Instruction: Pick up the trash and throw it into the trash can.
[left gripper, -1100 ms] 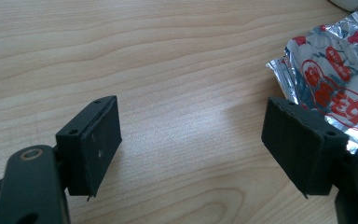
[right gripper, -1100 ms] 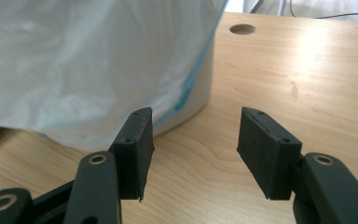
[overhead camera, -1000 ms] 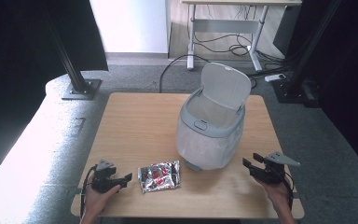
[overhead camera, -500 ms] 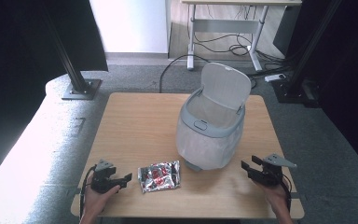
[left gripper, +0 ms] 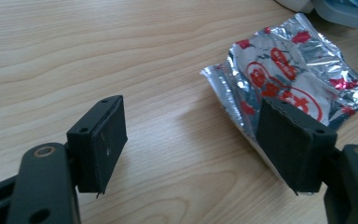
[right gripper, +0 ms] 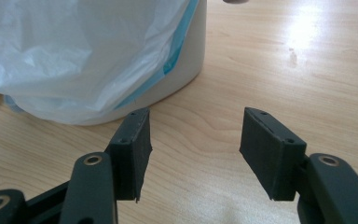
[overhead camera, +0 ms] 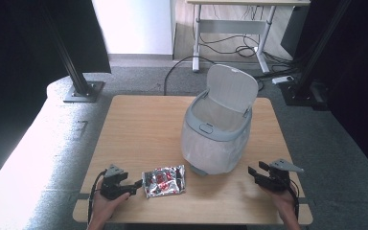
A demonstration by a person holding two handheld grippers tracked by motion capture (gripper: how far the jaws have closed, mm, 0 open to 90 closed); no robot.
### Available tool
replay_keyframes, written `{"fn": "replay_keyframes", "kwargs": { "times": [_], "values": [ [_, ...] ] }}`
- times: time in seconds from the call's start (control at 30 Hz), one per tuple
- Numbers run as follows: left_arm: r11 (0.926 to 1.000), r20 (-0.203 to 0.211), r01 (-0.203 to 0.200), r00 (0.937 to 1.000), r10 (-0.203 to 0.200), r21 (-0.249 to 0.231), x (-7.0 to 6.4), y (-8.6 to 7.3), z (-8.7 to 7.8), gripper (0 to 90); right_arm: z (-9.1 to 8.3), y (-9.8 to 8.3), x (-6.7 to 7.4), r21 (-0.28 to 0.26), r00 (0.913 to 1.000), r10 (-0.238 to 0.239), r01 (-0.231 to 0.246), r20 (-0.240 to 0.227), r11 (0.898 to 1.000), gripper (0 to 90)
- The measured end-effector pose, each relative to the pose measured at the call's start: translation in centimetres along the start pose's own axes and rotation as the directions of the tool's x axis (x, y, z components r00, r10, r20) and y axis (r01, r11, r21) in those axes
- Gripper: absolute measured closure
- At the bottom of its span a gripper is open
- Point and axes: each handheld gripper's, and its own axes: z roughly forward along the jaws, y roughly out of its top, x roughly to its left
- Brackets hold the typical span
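A crumpled silver foil packet (overhead camera: 163,180) with red print lies flat on the wooden table (overhead camera: 143,124) near its front edge. My left gripper (overhead camera: 136,183) rests just left of it, pointing at it. In the left gripper view its jaws (left gripper: 191,135) stand open and have just been closing a little. The packet (left gripper: 298,74) reaches its near edge in beside the right-hand jaw, and no pad presses on it. My right gripper (overhead camera: 252,172) sits at the front right, open (right gripper: 196,149) over bare wood, aimed at the bin's base.
A grey lidded bin (overhead camera: 218,134) stands right of the table's middle with its lid up and a white plastic liner (right gripper: 74,56) hanging over its side. Bare wood stretches across the table's left and back. Black stands and cables are on the floor beyond.
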Motion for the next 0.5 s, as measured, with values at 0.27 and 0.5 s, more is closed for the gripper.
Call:
{"fn": "replay_keyframes", "kwargs": {
  "times": [0.27,0.5],
  "values": [
    [0.9998,0.035,0.002,0.9994,-0.002,0.02,-1.0,0.3,1.0,27.9,-0.2,0.0,0.0,0.0,1.0,0.005,-0.005,0.005,1.0,42.4],
    [0.9985,0.049,-0.006,0.9988,0.004,0.054,-1.4,0.0,1.4,37.0,0.0,-0.2,0.0,0.011,1.0,0.005,-0.005,0.007,1.0,42.4]
  ]
}}
